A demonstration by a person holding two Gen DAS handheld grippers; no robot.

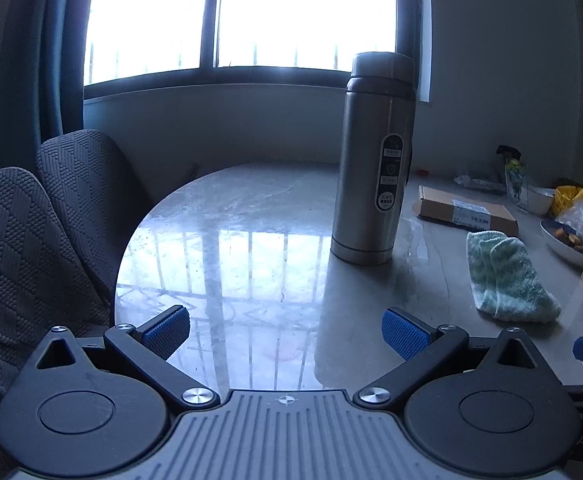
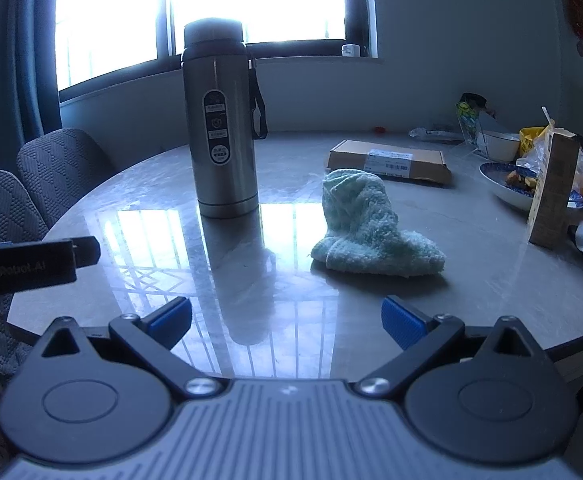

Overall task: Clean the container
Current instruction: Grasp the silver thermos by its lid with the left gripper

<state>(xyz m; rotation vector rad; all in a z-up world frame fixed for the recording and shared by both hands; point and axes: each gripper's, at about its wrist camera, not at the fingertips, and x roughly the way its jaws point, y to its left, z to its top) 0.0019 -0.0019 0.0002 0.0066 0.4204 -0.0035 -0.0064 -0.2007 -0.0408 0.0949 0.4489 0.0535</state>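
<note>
A tall steel flask (image 1: 375, 160) with a dark label and its lid on stands upright on the glossy round table (image 1: 227, 240). To its right lies a crumpled light green cloth (image 1: 507, 276). My left gripper (image 1: 285, 332) is open near the table's front edge, well short of the flask, with nothing between its blue pads. In the right wrist view the flask (image 2: 221, 124) stands at centre left and the cloth (image 2: 371, 228) lies ahead. My right gripper (image 2: 285, 322) is open and empty, short of both. The left gripper's body shows at the left edge.
A flat cardboard box (image 2: 389, 160) lies behind the cloth. At the right stand a bowl of food (image 2: 519, 186), a carton (image 2: 551, 192), a white bowl (image 2: 499, 146) and bags. Two grey fabric chairs (image 1: 43, 216) stand at the table's left. A window (image 1: 243, 16) is behind.
</note>
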